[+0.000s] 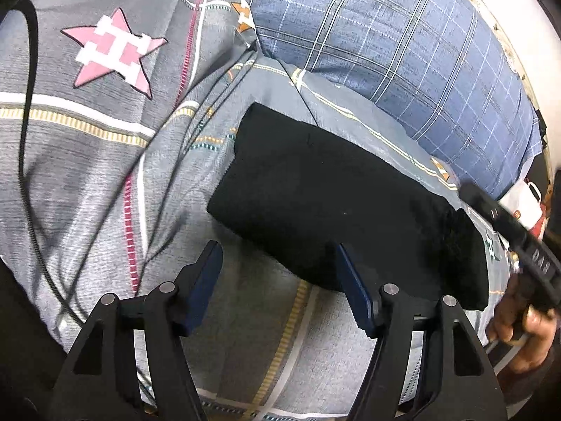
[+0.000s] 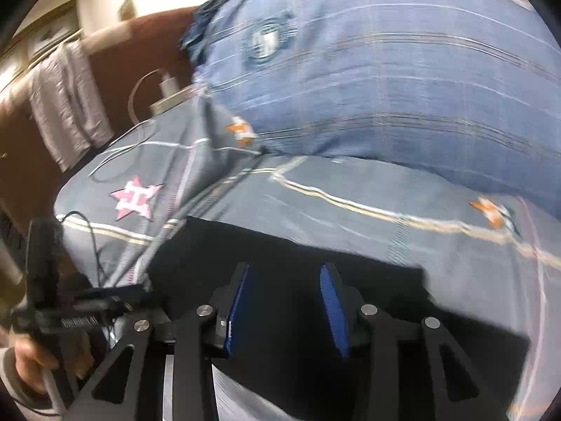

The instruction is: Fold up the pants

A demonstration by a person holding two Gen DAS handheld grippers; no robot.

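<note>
The black pants [image 1: 336, 207] lie folded into a flat rectangle on the grey patterned bedsheet [image 1: 87, 161]. My left gripper [image 1: 277, 263] is open and empty, just short of the pants' near edge. Its right blue pad [image 1: 354, 287] overlaps that edge. In the right wrist view the pants [image 2: 291, 252] fill the lower middle. My right gripper [image 2: 285, 287] is open above them, holding nothing. The right gripper's body and the hand on it also show at the right edge of the left wrist view [image 1: 519, 245].
A blue plaid pillow [image 1: 403, 42] lies beyond the pants. A black cable [image 1: 28, 140] runs over the sheet at the left. A brown headboard [image 2: 140, 49] with a hanging grey cloth [image 2: 66, 101] and a white charger [image 2: 168, 84] stand at the far left.
</note>
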